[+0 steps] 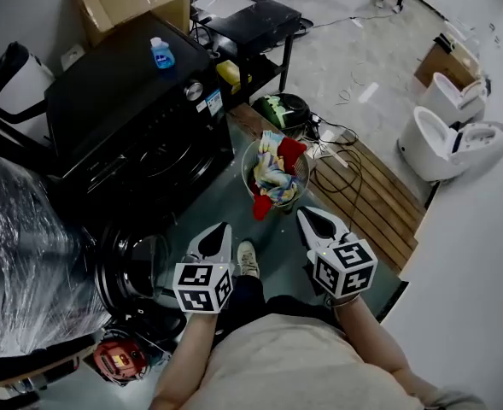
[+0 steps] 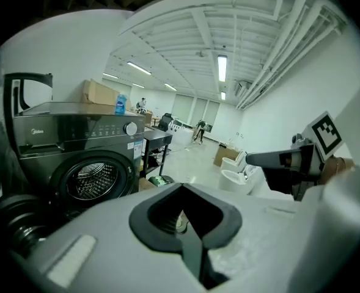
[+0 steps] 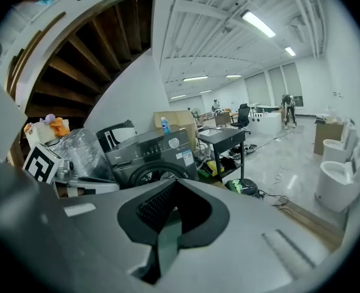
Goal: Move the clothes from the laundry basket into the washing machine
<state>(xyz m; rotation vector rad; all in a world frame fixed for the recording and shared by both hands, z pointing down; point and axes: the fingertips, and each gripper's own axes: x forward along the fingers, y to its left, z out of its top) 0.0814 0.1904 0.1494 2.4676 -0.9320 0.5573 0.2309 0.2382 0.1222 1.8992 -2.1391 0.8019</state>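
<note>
Head view: L tool, R tool shut nr basket.

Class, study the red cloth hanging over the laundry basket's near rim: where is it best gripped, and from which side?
Grip the red cloth where it drapes over the near rim of the laundry basket, coming from above on the near side. That part hangs outside the pile, so it can likely be pinched without digging into the other clothes.
</note>
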